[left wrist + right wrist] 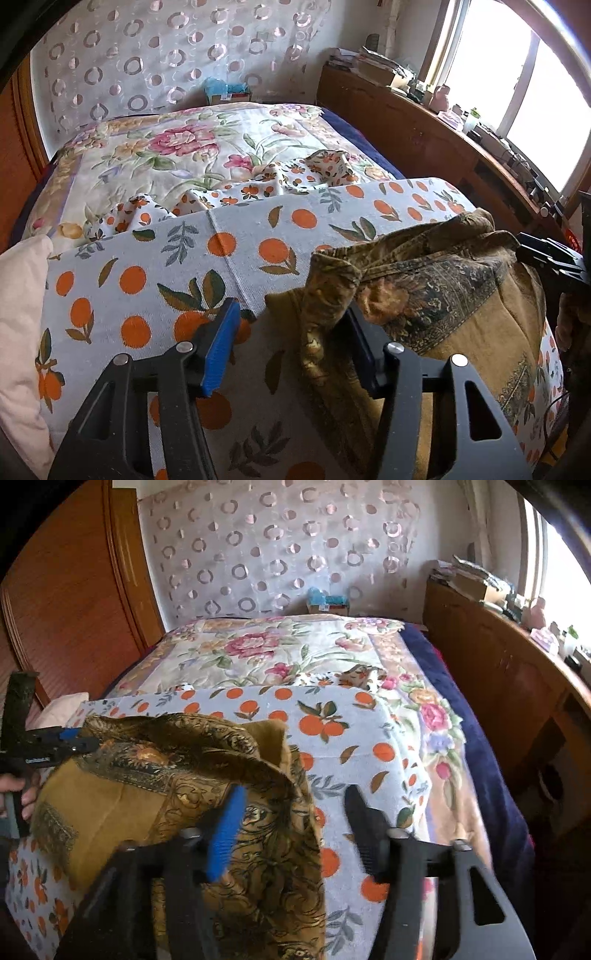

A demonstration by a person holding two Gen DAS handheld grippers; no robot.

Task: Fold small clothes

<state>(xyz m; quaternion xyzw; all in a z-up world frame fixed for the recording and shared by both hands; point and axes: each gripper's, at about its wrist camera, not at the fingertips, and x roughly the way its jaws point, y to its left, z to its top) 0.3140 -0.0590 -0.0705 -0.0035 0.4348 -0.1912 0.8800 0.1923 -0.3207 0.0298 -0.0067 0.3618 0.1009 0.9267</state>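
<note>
As both fingers pairs stand apart | crumpled mustard-brown paisley garment [424, 295] is flanked: left gripper [291, 332], right gripper [295, 823] | neither clamped.

A brown-gold paisley garment [424, 295] lies rumpled and partly folded on the orange-print cloth [221, 243].

We see a matt brown patterned cloth garment [424, 295] on a nubbly woven orange-print cover [229, 236]; ribbed blue pads on matt black plastic fingers [218, 347]; glossy wooden cabinet [491, 664].
</note>
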